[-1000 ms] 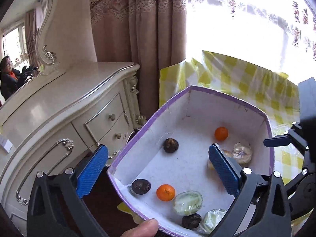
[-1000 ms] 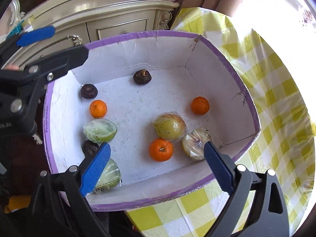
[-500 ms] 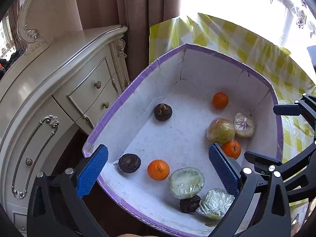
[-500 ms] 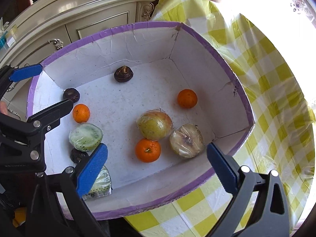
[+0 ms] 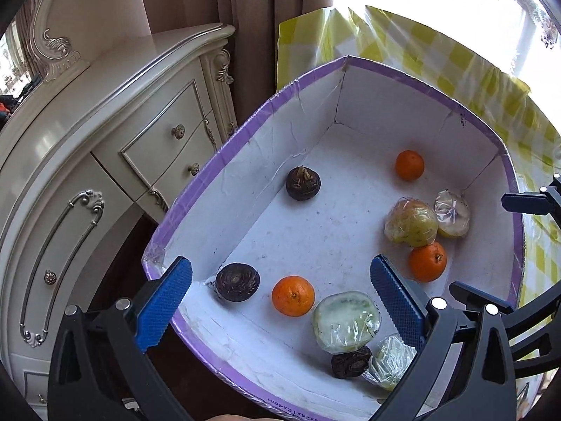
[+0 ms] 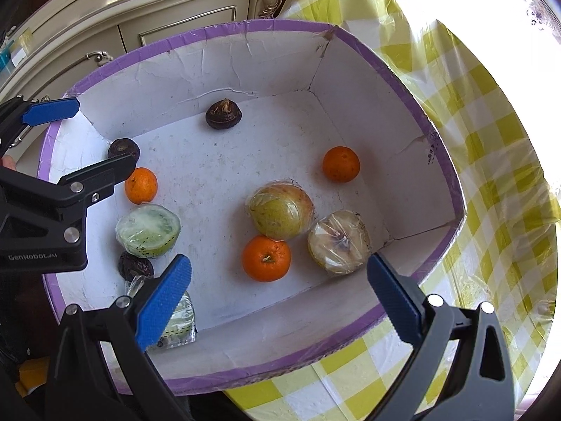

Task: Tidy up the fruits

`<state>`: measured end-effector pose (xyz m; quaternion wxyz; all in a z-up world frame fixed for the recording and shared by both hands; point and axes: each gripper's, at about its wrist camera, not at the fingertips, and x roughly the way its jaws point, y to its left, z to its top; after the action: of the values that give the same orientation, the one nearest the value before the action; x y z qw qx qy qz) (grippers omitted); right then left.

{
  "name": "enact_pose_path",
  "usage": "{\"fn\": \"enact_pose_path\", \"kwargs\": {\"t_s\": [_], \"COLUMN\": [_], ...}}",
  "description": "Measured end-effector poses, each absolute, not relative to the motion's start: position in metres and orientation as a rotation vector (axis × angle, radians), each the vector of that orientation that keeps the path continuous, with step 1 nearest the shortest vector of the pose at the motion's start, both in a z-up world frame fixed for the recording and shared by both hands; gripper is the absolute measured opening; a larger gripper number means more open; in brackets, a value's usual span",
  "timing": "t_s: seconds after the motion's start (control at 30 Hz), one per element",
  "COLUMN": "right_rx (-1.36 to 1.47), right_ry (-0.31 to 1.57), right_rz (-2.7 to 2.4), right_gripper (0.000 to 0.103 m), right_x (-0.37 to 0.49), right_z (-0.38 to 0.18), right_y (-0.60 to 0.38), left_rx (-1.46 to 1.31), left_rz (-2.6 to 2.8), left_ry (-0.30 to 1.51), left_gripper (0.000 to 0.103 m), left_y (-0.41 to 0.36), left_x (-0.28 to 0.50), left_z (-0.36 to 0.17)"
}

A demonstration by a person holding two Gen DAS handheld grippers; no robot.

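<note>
A white box with a purple rim (image 6: 452,189) (image 5: 196,193) holds the fruit. Inside lie three oranges (image 6: 266,258) (image 6: 340,164) (image 6: 141,185), a wrapped yellow-green apple (image 6: 280,214), a wrapped pale half fruit (image 6: 338,242), two wrapped green halves (image 6: 148,225) (image 6: 180,319) and three dark brown fruits (image 6: 223,113) (image 6: 123,148) (image 6: 135,266). My right gripper (image 6: 278,303) hangs open over the near rim, just above the orange. My left gripper (image 5: 280,301) is open over the box's left end, around an orange (image 5: 293,295) and a dark fruit (image 5: 237,281); it shows from the side (image 6: 75,140) too.
The box sits on a yellow-checked tablecloth (image 6: 498,161). A cream dresser with drawers (image 5: 105,161) stands close to the box's left side, with a curtain (image 5: 242,0) behind it. Bright window light fills the far right.
Both grippers have come lower and closer over the box, so the fruit looks larger. The fruit has not moved, and both stay open.
</note>
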<state>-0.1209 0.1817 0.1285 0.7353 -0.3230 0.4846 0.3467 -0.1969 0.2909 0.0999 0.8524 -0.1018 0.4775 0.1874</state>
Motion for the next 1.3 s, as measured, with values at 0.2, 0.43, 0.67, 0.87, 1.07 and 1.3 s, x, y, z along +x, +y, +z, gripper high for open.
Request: {"fn": "enact_pose_path", "kwargs": {"t_s": [0.2, 0.43, 0.67, 0.87, 1.07, 1.3], "right_rx": [-0.718, -0.723, -0.723, -0.717, -0.704, -0.632], "right_ry": [1.070, 1.075, 1.078, 1.079, 1.071, 1.028], "right_rz": [0.767, 0.769, 0.768, 0.773, 0.794, 0.829], "right_gripper": [0.101, 0.101, 0.101, 0.101, 0.101, 0.101], "right_x": [-0.123, -0.125, -0.125, -0.126, -0.129, -0.129], "right_z": [0.124, 0.119, 0.117, 0.115, 0.116, 0.131], "right_y": [0.184, 0.187, 0.189, 0.188, 0.186, 0.177], "left_rx": [-0.204, -0.184, -0.178, -0.163, -0.181, -0.179], "left_rz": [0.402, 0.413, 0.418, 0.436, 0.496, 0.508], "left_ry": [1.011, 1.016, 1.019, 1.044, 1.034, 1.075], "left_gripper": [0.099, 0.099, 0.099, 0.099, 0.091, 0.092], "left_y": [0.290, 0.289, 0.289, 0.288, 0.293, 0.291], "left_x": [-0.196, -0.195, -0.194, -0.190, -0.188, -0.183], "left_z": [0.099, 0.097, 0.096, 0.094, 0.095, 0.104]}}
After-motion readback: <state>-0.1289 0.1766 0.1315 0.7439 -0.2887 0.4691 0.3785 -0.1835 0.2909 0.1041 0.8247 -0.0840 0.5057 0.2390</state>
